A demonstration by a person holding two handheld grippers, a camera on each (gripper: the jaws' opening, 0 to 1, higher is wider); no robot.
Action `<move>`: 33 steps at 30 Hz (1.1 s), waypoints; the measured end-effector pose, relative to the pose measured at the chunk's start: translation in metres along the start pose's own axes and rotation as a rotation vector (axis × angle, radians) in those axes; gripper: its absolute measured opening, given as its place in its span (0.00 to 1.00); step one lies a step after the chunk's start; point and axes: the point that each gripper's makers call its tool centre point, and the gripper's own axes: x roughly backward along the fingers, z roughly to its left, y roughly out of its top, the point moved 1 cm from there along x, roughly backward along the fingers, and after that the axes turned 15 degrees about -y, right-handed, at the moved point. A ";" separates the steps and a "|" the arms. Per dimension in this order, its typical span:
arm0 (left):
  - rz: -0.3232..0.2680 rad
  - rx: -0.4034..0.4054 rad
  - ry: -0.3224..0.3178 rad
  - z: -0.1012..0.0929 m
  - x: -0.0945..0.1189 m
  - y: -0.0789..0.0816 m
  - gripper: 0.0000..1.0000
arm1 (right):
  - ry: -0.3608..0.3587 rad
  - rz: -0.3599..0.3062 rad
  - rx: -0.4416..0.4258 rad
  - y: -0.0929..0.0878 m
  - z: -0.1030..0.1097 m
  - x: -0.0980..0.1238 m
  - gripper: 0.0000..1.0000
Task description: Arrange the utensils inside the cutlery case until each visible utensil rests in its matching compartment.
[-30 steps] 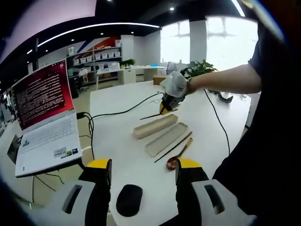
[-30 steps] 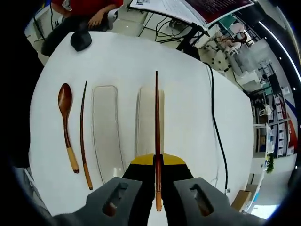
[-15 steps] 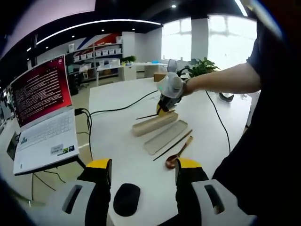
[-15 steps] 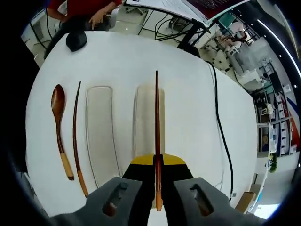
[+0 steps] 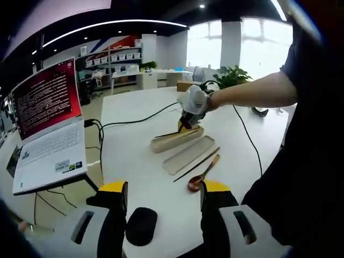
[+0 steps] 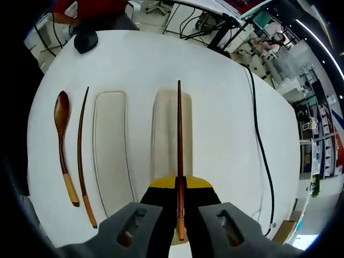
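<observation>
Wooden chopstick (image 6: 179,145) sits clamped in the right gripper (image 6: 179,215), its fingers narrow on the thick end, the shaft lying lengthwise above the right-hand case half (image 6: 167,137). On the white surface (image 6: 215,80), a second case half (image 6: 111,150), another chopstick (image 6: 81,156) and a spoon (image 6: 62,145) lie alongside. The left gripper (image 5: 164,196) hovers near a mouse (image 5: 141,226), fingers wide.

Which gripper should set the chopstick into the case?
Right. The right gripper already holds a chopstick, its jaws shut on it, lined up over the case half. The left gripper sits open and empty near the mouse, well back from the case.
</observation>
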 end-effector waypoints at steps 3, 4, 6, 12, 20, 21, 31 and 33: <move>-0.001 0.005 0.000 0.000 0.001 -0.001 0.56 | 0.009 0.001 -0.003 0.000 0.002 -0.001 0.00; -0.002 0.005 0.001 0.000 0.002 -0.001 0.56 | 0.013 0.000 -0.008 0.001 0.003 -0.002 0.00; -0.002 0.005 0.004 0.000 0.003 -0.001 0.56 | 0.018 0.002 -0.010 0.001 0.005 -0.003 0.00; -0.031 0.012 0.011 0.001 0.009 0.007 0.56 | 0.041 0.009 -0.020 -0.002 0.012 -0.009 0.00; -0.021 0.009 0.018 0.002 0.010 0.006 0.56 | 0.047 0.014 -0.033 -0.002 0.010 -0.013 0.00; -0.019 0.009 0.018 0.002 0.010 0.006 0.56 | 0.047 0.017 -0.045 -0.003 0.010 -0.014 0.00; -0.016 0.014 0.018 0.001 0.006 0.007 0.56 | 0.046 0.043 -0.051 -0.010 0.014 -0.022 0.00; -0.013 0.015 0.022 0.002 0.006 0.006 0.56 | 0.048 0.041 -0.063 -0.010 0.012 -0.022 0.00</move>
